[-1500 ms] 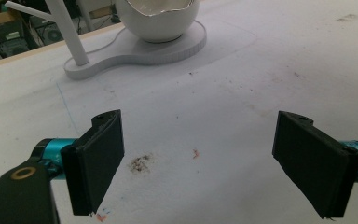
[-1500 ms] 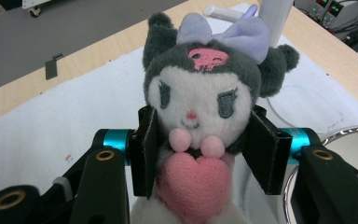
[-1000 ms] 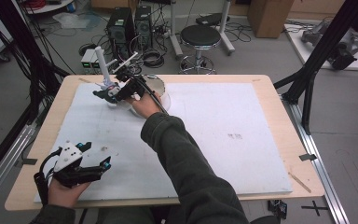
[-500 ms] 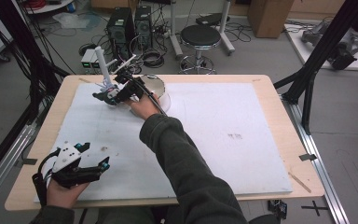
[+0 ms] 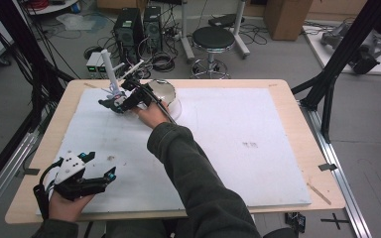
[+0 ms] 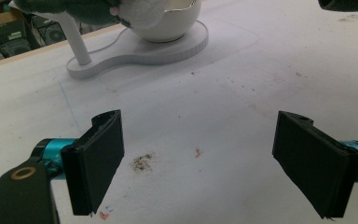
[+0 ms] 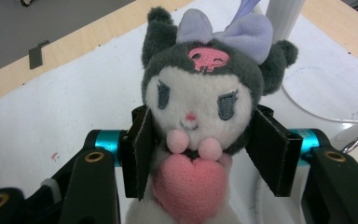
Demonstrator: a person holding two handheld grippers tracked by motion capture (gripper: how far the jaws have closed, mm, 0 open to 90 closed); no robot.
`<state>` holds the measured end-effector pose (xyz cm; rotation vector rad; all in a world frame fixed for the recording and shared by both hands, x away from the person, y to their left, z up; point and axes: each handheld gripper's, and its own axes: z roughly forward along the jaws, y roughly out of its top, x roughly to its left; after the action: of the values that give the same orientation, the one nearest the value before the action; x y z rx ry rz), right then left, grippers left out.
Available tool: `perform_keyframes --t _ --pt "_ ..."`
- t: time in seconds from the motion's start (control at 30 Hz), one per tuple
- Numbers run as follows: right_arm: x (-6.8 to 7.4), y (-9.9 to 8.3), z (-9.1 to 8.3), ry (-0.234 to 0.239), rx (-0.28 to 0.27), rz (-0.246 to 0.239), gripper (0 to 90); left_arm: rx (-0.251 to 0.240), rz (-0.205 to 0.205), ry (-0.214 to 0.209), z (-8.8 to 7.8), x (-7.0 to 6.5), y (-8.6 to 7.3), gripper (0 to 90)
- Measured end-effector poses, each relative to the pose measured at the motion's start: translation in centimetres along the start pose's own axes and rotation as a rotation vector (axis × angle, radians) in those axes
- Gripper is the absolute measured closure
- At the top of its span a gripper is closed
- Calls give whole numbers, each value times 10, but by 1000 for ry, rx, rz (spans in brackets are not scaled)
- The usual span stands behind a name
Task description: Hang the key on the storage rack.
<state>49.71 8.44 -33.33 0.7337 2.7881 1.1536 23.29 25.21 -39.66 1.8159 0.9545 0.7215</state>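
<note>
Right gripper view: your right gripper (image 7: pixel 200 154) clamps a plush toy (image 7: pixel 200 116) by its body, at the far left of the surface (image 5: pixel 228 148), beside a white stand (image 6: pixel 135 49) with a post and bowl (image 5: pixel 166 91). Your left gripper (image 6: pixel 214 163) rests wide open and empty at the near left. The soft toy could slip or snag the post if you swing it.

Table (image 5: pixel 287 84) (white mat (image 5: pixel 238 144) on top).

Readable text: you can find none in these views.
Mark on white mat (image 5: pixel 250 145): too small for you to read.
</note>
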Motion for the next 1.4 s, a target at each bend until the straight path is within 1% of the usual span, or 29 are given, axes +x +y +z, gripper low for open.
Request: perform_keyframes --t 0.13,0.2,0.3,0.33,0.4,0.43,0.47,0.5,0.57,0.7,0.87,0.9,1.0,1.07,1.1,1.17,1.27,1.33,1.4 --pt "-2 -1 2 8 1 1 421 0 1 1 0 0 0 169" --pt "-1 -2 2 7 5 14 415 1 1 1 0 0 0 169" --pt "-3 -6 3 5 -6 18 395 0 1 1 0 0 0 169" --pt "-4 -8 4 8 -5 24 390 0 2 1 0 0 0 169" --pt "-4 -10 5 14 17 53 380 1 1 2 0 0 0 169" --pt "-5 -10 5 18 11 54 377 1 1 2 0 0 0 169" --pt "-6 -10 4 19 -6 35 373 1 2 3 0 0 0 169" --pt "-5 -9 3 23 -10 45 373 0 2 2 0 0 0 169" --pt "-4 -9 0 23 -18 42 373 1 2 2 0 0 0 169" --pt "-3 -9 -6 37 -26 43 364 1 2 2 0 0 0 169" --pt "-3 -12 -17 44 -49 25 343 6 7 2 -1 0 0 169" --pt "-2 -13 -20 46 -54 27 342 5 6 2 0 0 0 169" --pt "-3 -17 -28 49 -81 20 343 5 5 3 0 0 0 169" --pt "-6 -22 -33 42 -106 13 342 5 5 3 1 -1 0 169" --pt "-7 -24 -35 43 -107 23 340 7 7 2 1 -1 0 169" --pt "-9 -28 -38 50 -107 26 327 9 6 3 1 -1 0 169" --pt "-11 -30 -44 52 -113 13 321 10 9 3 2 -1 1 169" --pt "-11 -31 -48 58 -119 16 316 9 9 3 3 -1 1 169" --pt "-11 -32 -52 61 -133 8 312 10 7 2 3 -1 1 169"
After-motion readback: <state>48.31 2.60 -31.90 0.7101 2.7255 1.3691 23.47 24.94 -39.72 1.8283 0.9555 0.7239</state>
